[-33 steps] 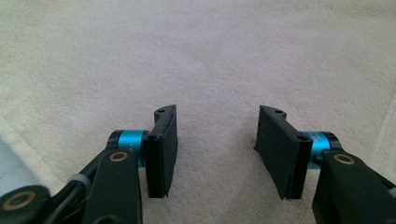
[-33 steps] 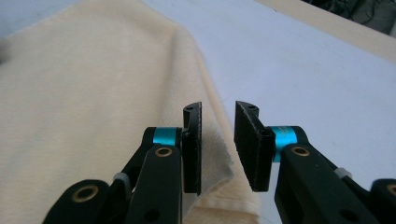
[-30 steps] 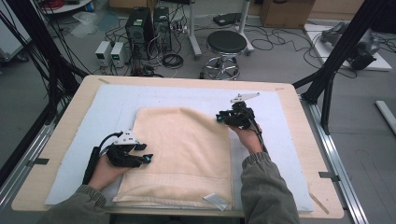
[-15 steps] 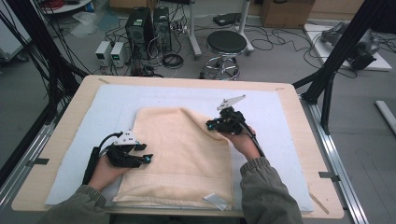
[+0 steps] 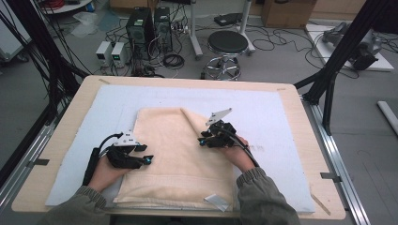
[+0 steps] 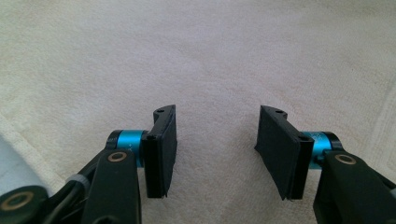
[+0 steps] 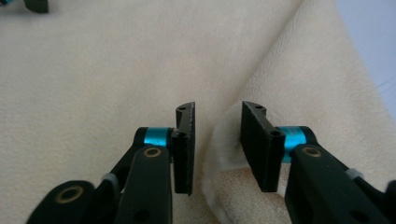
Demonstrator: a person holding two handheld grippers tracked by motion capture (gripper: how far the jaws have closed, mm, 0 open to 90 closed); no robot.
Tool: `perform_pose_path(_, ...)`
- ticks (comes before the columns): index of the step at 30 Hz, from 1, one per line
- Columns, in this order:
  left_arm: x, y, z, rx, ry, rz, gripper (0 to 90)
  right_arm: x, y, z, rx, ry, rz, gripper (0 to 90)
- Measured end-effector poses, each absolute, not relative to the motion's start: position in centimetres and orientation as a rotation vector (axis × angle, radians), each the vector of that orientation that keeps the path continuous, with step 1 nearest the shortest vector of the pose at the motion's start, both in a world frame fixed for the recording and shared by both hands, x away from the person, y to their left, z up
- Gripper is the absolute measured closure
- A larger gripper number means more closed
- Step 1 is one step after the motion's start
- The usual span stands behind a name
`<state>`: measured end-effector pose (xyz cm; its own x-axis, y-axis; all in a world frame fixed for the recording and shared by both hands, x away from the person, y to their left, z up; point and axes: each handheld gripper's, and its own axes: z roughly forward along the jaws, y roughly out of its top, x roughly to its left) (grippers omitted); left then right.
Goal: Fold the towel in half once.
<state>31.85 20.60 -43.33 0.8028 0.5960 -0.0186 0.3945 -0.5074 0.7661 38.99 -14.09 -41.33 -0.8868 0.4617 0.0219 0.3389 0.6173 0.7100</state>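
A cream towel (image 5: 173, 159) lies on the pale mat. My left gripper (image 5: 146, 159) rests at the towel's left edge, pointing right. Its jaws stand open over flat towel (image 6: 210, 46), left gripper (image 6: 218, 112) with nothing between the pads. My right gripper (image 5: 202, 140) sits over the towel's middle right, beside a flap folded in from the far right corner. Its jaws have just been opening: in the right gripper view the right gripper (image 7: 218, 108) stands apart around a rounded towel fold (image 7: 224, 154), with a gap at the left pad.
The wooden table (image 5: 70, 122) carries the pale mat (image 5: 281, 117). A white tag (image 5: 217, 201) sticks out at the towel's near edge. Beyond the table stand a stool (image 5: 227, 44), computer towers (image 5: 150, 23) and black frame posts (image 5: 338, 61).
The right gripper has moved left and nearer across the towel, bringing the far right corner over as a flap. Its jaws now stand apart. The left gripper has kept still.
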Motion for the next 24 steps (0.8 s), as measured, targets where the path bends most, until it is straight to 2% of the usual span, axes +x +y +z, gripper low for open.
perform_pose_path(4,31.8,20.5,-43.4,2.168,0.732,0.313,47.6,38.4,-14.6,-40.0,0.661,2.64,1.158,60.9)
perform_pose_path(10,31.8,20.5,-43.4,2.171,0.728,0.317,47.5,39.5,-16.1,-38.5,0.718,2.543,1.171,62.6)
perform_pose_path(17,31.9,20.5,-43.4,2.172,0.731,0.315,47.5,42.4,-16.2,-41.8,0.854,2.597,1.075,61.8)
perform_pose_path(19,31.8,20.5,-43.4,2.168,0.732,0.316,47.4,42.8,-15.9,-42.8,0.865,2.638,1.061,68.5)
perform_pose_path(21,31.8,20.5,-43.4,2.166,0.731,0.315,47.5,42.8,-15.8,-42.7,0.857,2.637,1.079,79.6)
perform_pose_path(24,31.9,20.5,-43.4,2.176,0.727,0.312,47.5,42.5,-15.9,-42.1,0.818,2.639,1.081,82.8)
